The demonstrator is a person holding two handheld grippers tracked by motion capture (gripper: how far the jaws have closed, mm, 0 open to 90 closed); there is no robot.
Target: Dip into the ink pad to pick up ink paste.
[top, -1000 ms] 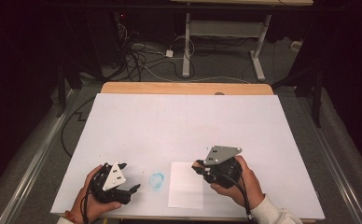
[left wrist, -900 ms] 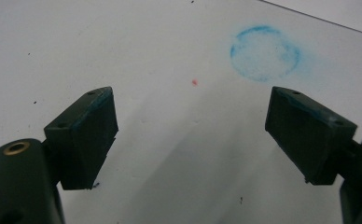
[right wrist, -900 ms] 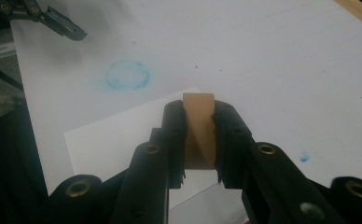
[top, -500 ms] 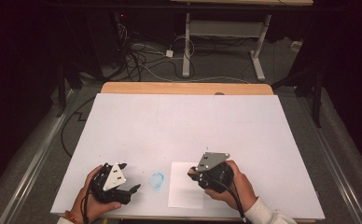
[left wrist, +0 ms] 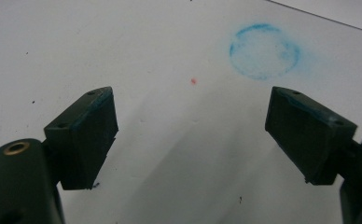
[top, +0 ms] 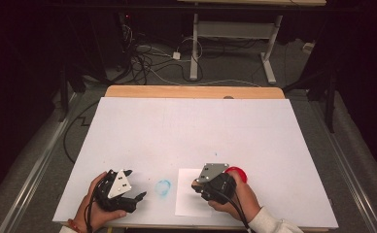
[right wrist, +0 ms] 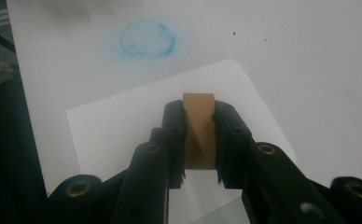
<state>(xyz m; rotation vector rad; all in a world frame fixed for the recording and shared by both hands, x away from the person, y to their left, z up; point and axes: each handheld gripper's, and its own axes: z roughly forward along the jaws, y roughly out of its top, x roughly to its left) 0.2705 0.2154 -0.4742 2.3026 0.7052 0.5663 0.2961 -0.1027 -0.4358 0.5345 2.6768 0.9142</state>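
Observation:
My right gripper [right wrist: 198,112] is shut on a small brown wooden block [right wrist: 198,135], held upright between its black jaws just above a white sheet of paper [right wrist: 123,126]. In the high view that right gripper [top: 197,185] hangs over the paper [top: 189,204] near the table's front edge, and a red round disc [top: 238,173] lies just behind the hand. My left gripper [top: 135,198] rests at the front left, its jaws wide open with nothing between them [left wrist: 191,95]. A blue ring-shaped ink mark [top: 163,187] lies between the two grippers.
The white tabletop [top: 191,131] has a wooden strip along its far edge. A small red speck [left wrist: 193,81] sits ahead of the left gripper, near the blue ring [left wrist: 264,50]. Cables and a desk frame stand on the floor beyond.
The right hand has come down and shifted left toward the near edge with the block, over the paper, uncovering the red disc behind it. The left hand has stayed put.

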